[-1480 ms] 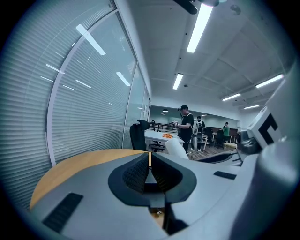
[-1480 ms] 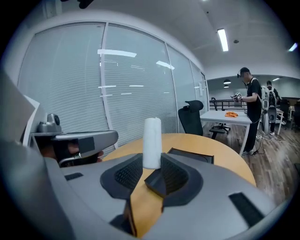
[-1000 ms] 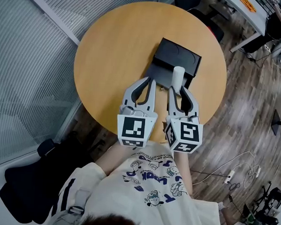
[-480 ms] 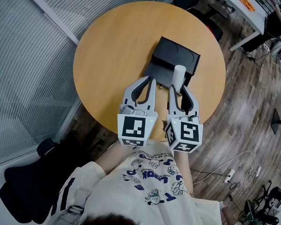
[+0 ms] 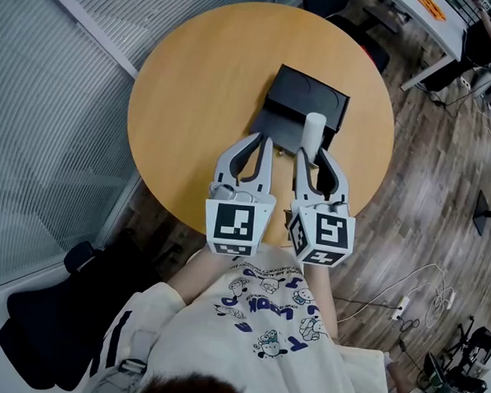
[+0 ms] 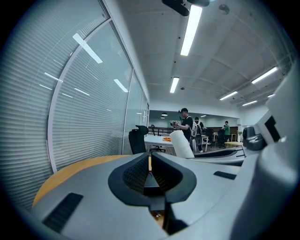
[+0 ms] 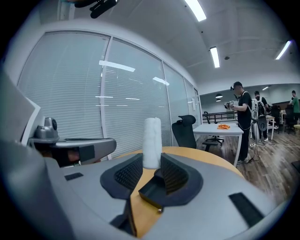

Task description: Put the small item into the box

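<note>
A small white cylindrical roll stands upright between the jaws of my right gripper, which is shut on it. The roll rises above the jaw tips in the right gripper view. It hangs over the near edge of a black box that lies open on the round wooden table. A corner of the box shows under the jaws. My left gripper sits just left of the right one, its jaws shut with nothing between them. From the left gripper view the roll shows to the right.
A glass wall with blinds runs along the table's left side. Beyond the table stand a black office chair and a white desk, with people behind it. Cables lie on the wooden floor at right.
</note>
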Demonstrator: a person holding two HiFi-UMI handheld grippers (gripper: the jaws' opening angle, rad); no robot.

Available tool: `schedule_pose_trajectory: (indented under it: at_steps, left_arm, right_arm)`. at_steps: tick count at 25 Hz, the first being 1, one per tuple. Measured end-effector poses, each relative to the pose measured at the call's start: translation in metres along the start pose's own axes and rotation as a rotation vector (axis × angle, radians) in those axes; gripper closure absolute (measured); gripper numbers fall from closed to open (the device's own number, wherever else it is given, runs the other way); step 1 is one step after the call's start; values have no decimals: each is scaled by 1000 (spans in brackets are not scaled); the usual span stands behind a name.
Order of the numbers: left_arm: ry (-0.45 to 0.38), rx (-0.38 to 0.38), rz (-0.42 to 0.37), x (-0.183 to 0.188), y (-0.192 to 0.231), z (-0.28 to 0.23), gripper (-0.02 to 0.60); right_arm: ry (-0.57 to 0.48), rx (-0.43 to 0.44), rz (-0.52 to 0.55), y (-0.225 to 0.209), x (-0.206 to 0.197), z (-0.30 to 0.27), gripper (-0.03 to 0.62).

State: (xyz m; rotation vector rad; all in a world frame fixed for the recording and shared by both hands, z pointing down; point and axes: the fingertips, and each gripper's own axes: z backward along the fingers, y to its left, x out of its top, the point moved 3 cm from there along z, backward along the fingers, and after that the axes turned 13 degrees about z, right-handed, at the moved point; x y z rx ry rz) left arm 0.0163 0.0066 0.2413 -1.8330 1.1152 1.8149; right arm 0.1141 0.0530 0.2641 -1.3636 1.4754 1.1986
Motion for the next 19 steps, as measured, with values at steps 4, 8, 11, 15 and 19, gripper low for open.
schedule_pose_trajectory:
  at_steps: [4, 8, 11, 15, 19]
  left_arm:
    - [-1, 1, 2, 0, 1, 0, 552]
    - [1, 0, 4, 0, 1, -2, 552]
    - [0, -2, 5, 1, 1, -2, 552]
    - [-1, -5, 4, 2, 3, -2, 552]
    - [-2, -5, 5, -1, 5, -3, 552]
  right_arm:
    - [0, 1, 2, 0, 0, 0, 461]
    - [1, 0, 2, 0, -1, -1, 461]
    - [0, 0, 3, 0, 0, -2, 461]
    - [0, -1, 4, 3, 0, -3, 461]
    - [-2, -2, 1, 3, -3, -5, 461]
